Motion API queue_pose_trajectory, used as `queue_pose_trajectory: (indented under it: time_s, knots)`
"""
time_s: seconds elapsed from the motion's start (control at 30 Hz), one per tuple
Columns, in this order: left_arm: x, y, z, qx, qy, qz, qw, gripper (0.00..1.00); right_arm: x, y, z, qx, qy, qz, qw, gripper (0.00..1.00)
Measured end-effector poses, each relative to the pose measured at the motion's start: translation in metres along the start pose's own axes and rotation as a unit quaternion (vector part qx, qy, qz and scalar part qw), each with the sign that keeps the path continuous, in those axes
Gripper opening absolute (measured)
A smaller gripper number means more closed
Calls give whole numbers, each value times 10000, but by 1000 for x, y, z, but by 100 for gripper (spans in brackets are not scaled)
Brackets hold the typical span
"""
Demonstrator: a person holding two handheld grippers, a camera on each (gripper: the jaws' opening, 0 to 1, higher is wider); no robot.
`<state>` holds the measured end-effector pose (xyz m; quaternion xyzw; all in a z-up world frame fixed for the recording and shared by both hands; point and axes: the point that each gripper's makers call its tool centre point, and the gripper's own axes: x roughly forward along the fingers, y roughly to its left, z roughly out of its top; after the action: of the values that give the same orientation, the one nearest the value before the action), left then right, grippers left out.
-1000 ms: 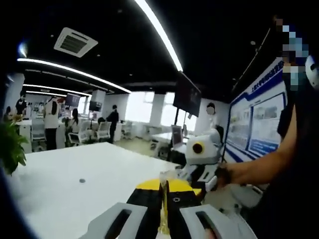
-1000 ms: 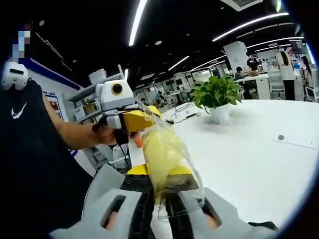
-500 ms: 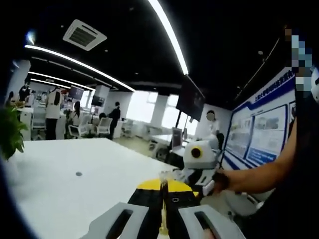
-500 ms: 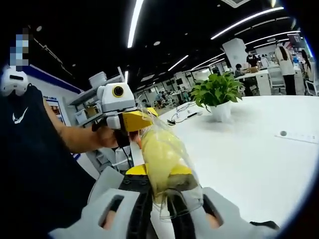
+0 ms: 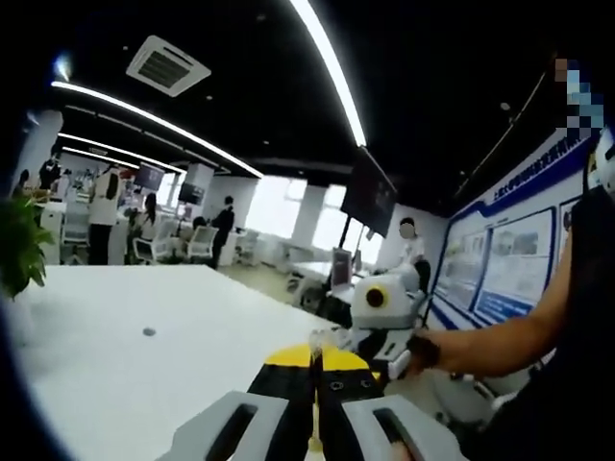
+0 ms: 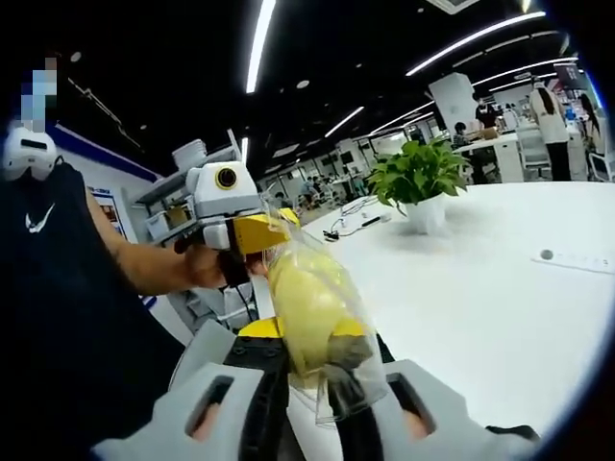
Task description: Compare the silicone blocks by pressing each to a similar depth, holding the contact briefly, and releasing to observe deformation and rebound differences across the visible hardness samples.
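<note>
A pale yellow silicone block (image 6: 306, 305) sealed in a clear plastic bag (image 6: 338, 384) stands up between my right gripper's (image 6: 303, 338) jaws, which are shut on it above the white table (image 6: 480, 307). My left gripper (image 6: 261, 231), with yellow jaw tips, comes in from the left and pinches the bag's top edge. In the left gripper view, my left gripper (image 5: 314, 361) is shut on a thin strip of the clear bag (image 5: 312, 342). The right gripper (image 5: 384, 315) is just beyond, held by a hand.
A potted green plant (image 6: 418, 178) stands at the back of the white table (image 5: 115, 365), with cables beside it. A small dark round spot (image 5: 149, 332) marks the tabletop. The person's forearm (image 5: 500, 341) reaches in. Several people stand at distant desks.
Both views have drifted slightly with the hands. The bagged block leans a little more to the left between the right jaws. Both grips are unchanged.
</note>
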<state>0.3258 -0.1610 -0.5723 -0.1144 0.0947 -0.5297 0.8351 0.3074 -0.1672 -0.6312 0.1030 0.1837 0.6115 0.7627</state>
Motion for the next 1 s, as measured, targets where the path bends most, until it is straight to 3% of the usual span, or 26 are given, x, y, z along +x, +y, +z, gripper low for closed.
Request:
queue_pose_trajectory:
  time_s: [0.23, 0.43, 0.63, 0.83, 1.0]
  knots:
    - [6, -8, 10, -95, -99, -77, 9999, 0, -7, -1, 9, -200, -266, -140, 9993, 14]
    - [7, -11, 2, -110, 19, -130, 9999, 0, -6, -2, -1, -147, -302, -201, 9992, 18]
    - [11, -13, 3, -134, -14, -147, 9998, 0, -11, -6, 6, -45, -534, -326, 9980, 24]
    - [15, -15, 2, -159, -58, -69, 9998, 0, -19, -8, 22, -143, -876, -483, 9949, 48]
    - [16, -15, 3, -170, -77, -83, 9998, 0, -26, -13, 41, -363, -1198, -799, 9889, 76]
